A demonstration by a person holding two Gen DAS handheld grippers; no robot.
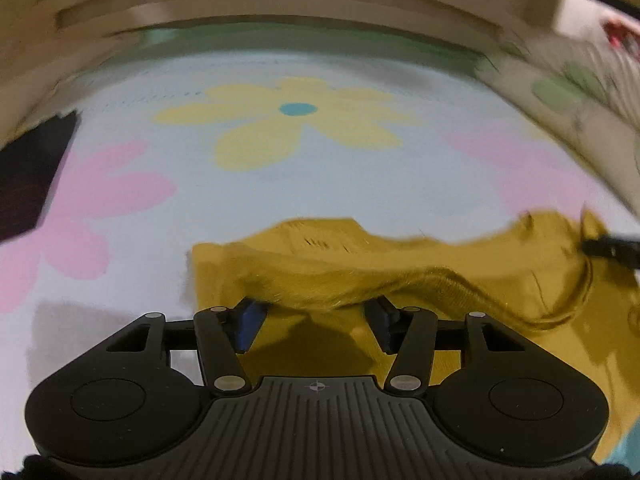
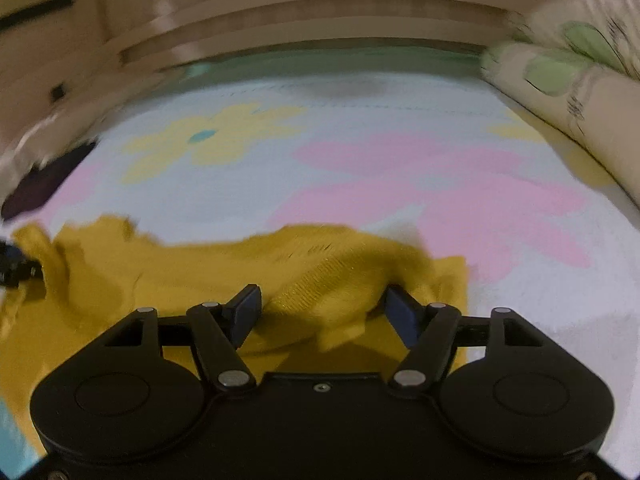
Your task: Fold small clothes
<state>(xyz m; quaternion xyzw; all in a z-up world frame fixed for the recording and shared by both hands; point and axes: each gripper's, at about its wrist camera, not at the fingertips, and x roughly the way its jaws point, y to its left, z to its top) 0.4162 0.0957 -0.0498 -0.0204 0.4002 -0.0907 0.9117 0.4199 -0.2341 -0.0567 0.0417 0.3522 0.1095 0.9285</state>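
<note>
A mustard-yellow knitted garment point(image 1: 400, 272) lies rumpled on a pale blue bedspread point(image 1: 320, 176) with big pink and yellow flowers. My left gripper point(image 1: 316, 312) is open, its fingers either side of a raised fold at the garment's left end. My right gripper point(image 2: 324, 310) is open too, its fingers straddling a bunched ridge of the garment point(image 2: 320, 280) at its right end. Each gripper's tip shows in the other's view, the right one at the far right edge point(image 1: 612, 250) and the left one at the far left edge point(image 2: 16, 266).
A wooden headboard point(image 1: 280, 0) runs along the far side. A leaf-print pillow point(image 2: 568, 80) lies at the right. A dark folded cloth point(image 1: 28, 176) lies at the left edge of the bed.
</note>
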